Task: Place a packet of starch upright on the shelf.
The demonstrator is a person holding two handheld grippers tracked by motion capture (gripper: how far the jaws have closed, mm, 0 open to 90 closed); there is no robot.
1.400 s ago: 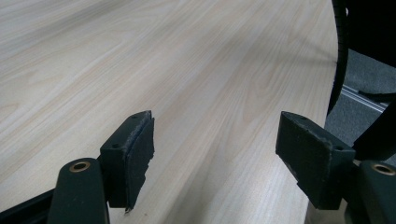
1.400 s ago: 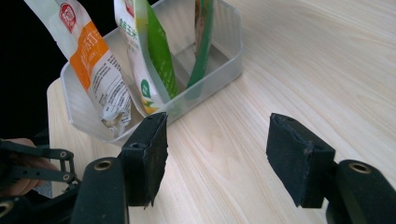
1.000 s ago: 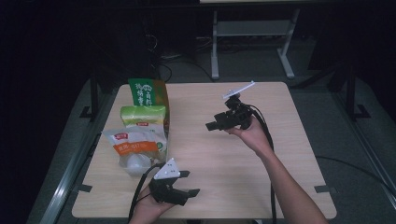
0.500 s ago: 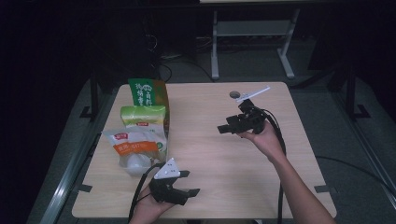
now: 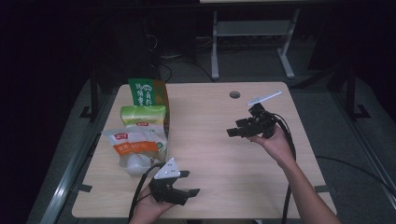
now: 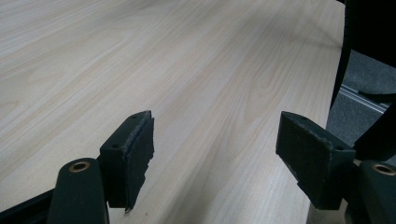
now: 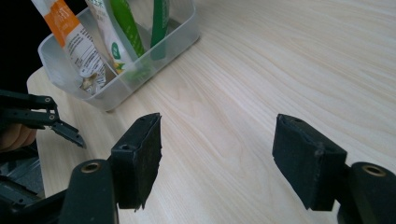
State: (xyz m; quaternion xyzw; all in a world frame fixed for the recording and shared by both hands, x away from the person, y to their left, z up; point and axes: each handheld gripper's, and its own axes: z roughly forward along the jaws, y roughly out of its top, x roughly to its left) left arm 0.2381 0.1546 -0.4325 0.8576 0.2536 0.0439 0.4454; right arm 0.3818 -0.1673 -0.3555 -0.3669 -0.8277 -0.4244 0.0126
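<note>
Clear plastic bin (image 7: pixel 122 70) w/ upright snack pouches (image 5: pixel 139 142) sits left-centre in high view, upper left in right gripper view. Right gripper (image 7: pixel 217 161): jaws just been opening, now apart, nothing between. Left gripper (image 6: pixel 215 158) apart, empty, near bottom edge. Pouches prob. light, soft, crinkly, slippery; pinch the flat top seam.
</note>
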